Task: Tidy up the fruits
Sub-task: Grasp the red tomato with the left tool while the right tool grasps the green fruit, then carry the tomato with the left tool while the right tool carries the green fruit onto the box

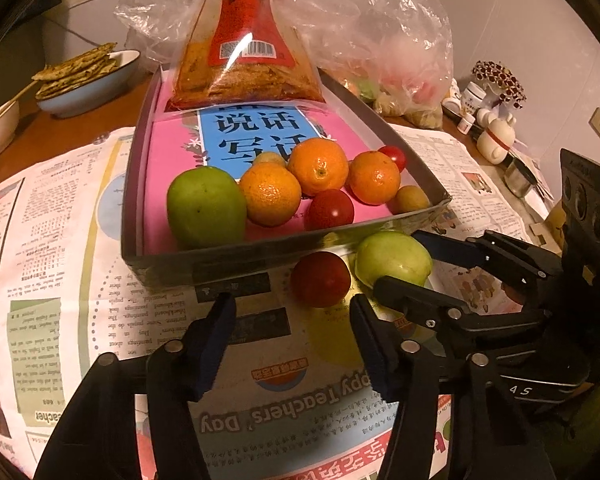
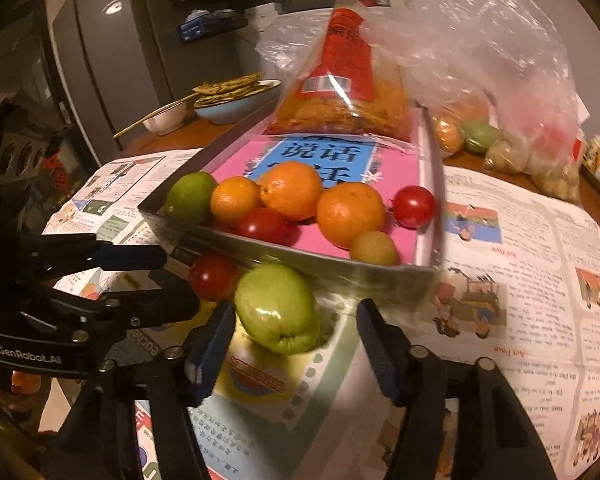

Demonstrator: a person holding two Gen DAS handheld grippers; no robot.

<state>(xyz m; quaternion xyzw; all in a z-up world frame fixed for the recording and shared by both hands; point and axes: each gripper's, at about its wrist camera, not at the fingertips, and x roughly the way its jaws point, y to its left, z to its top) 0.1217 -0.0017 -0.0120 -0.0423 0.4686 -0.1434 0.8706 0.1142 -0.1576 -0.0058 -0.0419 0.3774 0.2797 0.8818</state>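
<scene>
A shallow grey tray [image 1: 228,258] [image 2: 340,276] holds a green apple [image 1: 206,208], three oranges [image 1: 318,166], two red tomatoes [image 1: 331,209] and small yellow fruits on a pink book. On the newspaper in front of it lie a red tomato [image 1: 321,279] [image 2: 213,278] and a green apple [image 1: 393,258] [image 2: 277,307]. My left gripper [image 1: 292,332] is open, just before the loose tomato. My right gripper [image 2: 296,344] [image 1: 400,260] is open, its fingers either side of the loose green apple, not closed on it.
A snack bag [image 1: 244,48] lies at the tray's far end, with clear plastic bags of fruit [image 1: 400,64] behind. A blue bowl of flatbread [image 1: 86,80] stands far left. Small jars and a cat figurine [image 1: 496,136] stand at the right. Newspaper [image 1: 52,248] covers the table.
</scene>
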